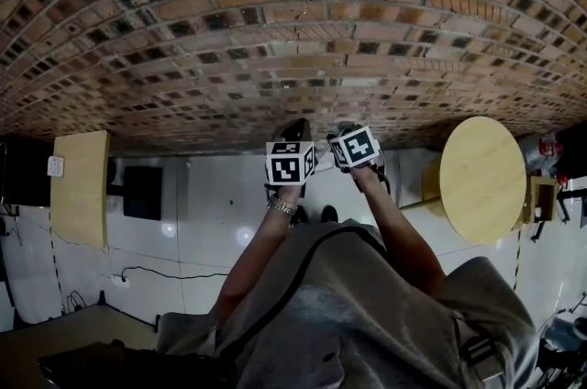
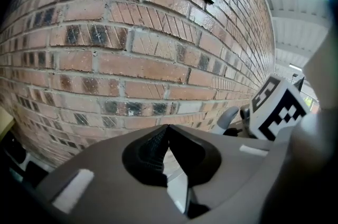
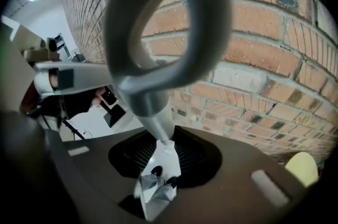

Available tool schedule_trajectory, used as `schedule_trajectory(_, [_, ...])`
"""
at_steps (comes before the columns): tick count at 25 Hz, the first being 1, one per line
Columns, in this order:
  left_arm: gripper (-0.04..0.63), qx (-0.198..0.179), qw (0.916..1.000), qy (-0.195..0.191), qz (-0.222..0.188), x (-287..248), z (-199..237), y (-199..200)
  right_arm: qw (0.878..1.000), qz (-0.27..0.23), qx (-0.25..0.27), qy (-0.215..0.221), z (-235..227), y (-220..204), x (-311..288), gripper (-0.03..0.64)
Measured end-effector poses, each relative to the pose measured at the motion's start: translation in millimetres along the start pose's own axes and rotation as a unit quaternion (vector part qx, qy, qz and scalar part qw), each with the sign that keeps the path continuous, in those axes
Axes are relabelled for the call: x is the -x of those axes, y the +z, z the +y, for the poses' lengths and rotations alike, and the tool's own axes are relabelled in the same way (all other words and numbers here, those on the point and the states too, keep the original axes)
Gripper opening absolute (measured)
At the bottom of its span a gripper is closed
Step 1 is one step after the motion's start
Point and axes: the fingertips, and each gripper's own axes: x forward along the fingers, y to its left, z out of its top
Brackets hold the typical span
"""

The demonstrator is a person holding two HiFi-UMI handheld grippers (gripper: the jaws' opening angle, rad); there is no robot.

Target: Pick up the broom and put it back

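Close against the brick wall (image 1: pixel 275 57), the right gripper (image 3: pixel 161 139) has its jaws closed on the grey broom handle (image 3: pixel 150 106) just below its hanging loop (image 3: pixel 169 22). The left gripper (image 2: pixel 168 130) beside it has its jaws together on nothing. Gripped so near its top end by one gripper alone, the handle could swing, knock the wall or slide through the jaws. The brush head and lower shaft lie outside every view, and no hook or holder can be made out.
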Motion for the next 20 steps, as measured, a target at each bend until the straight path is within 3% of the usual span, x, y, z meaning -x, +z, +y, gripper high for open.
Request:
schedule_trajectory(7, [0.003, 0.006, 0.9997, 0.024, -0.004, 26.3, 13.6, -12.1, 0.998, 0.052, -0.021, -0.009, -32.9, -33.3, -91.5, 0.101])
schedule_trajectory(12, [0.003, 0.008, 0.9981, 0.054, 0.027, 42.9, 22.6, -45.0, 0.995, 0.098, -0.026, -0.019, -56.7, -57.6, -157.6, 0.101])
schedule_trajectory(20, [0.003, 0.037, 0.9936, 0.093, 0.053, 61.7, 37.4, -82.1, 0.998, 0.053, -0.029, -0.034, -93.3, -36.5, -193.6, 0.107])
